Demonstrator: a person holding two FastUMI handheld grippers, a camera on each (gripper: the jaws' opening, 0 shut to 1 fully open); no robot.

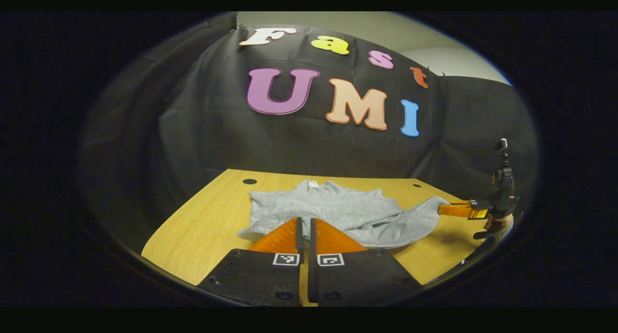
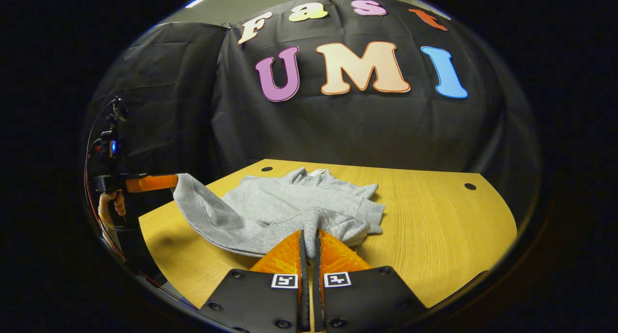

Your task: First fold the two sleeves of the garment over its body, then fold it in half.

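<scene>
While the grey garment (image 1: 338,210) lies rumpled on the wooden surface (image 1: 203,227), collar towards the black cloth wall, each hand-held gripper has a piece of it. In the left gripper view, the left hand-held gripper (image 1: 305,219) has its two fingers drawn together with just a thin slit between them, and their tips meet the near edge of the cloth, which bunches right in front of them. The same view shows the right hand-held gripper (image 1: 440,209) farther off at the right edge of the surface, level and side-on, its tips at the end of a sleeve that stretches out from the body towards it; a hand (image 1: 499,224) grips its handle below. In the right gripper view, the right one's own fingers also sit close together, with a fold of cloth at their tips. That view shows what the other cannot: the left hand-held gripper is held off the left edge of the surface, clamped on the end of a long strip of cloth that rises clear of the wood and hangs in a slope back down to the body. A white label (image 2: 317,171) shows at the collar there. Dark round holes (image 2: 470,186) mark the surface's far corners.
</scene>
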